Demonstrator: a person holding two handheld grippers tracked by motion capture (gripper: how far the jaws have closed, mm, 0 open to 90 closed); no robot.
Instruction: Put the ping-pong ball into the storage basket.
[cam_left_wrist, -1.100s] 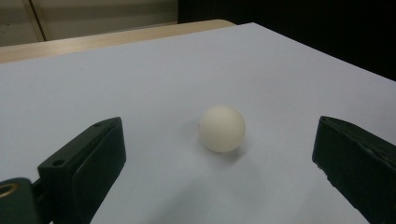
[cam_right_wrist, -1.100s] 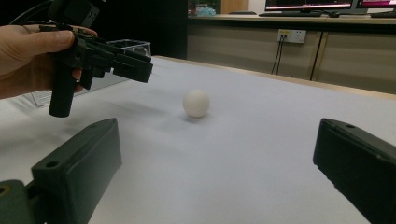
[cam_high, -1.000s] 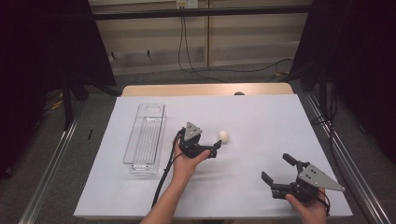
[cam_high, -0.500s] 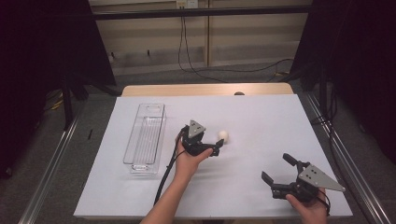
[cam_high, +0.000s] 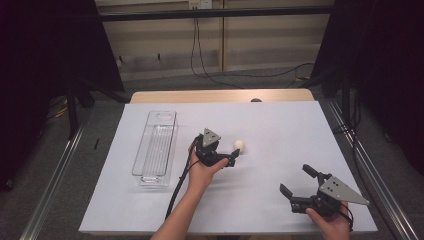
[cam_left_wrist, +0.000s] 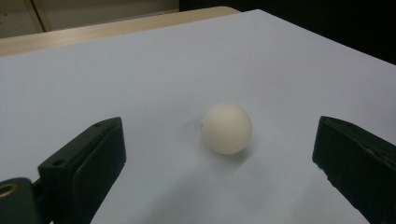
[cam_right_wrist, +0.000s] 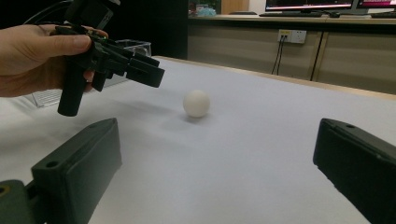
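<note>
Likely light, smooth, prone to roll: ball (cam_left_wrist: 227, 128) suits a grip across its middle; left gripper (cam_high: 231, 159) and right gripper (cam_high: 299, 181) both spread wide, holding nothing.

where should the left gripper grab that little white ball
Across its widest middle. The ball is round and sits free on the white sheet, so any pair of opposite sides would likely do. The left gripper is open and already lined up; probably ease forward, then close.

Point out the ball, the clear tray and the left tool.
ball (cam_left_wrist: 227, 128), left gripper view, its middle.
clear tray (cam_high: 155, 149), high view, its ridged floor.
left tool (cam_high: 234, 158), high view, between its fingertips.
</note>
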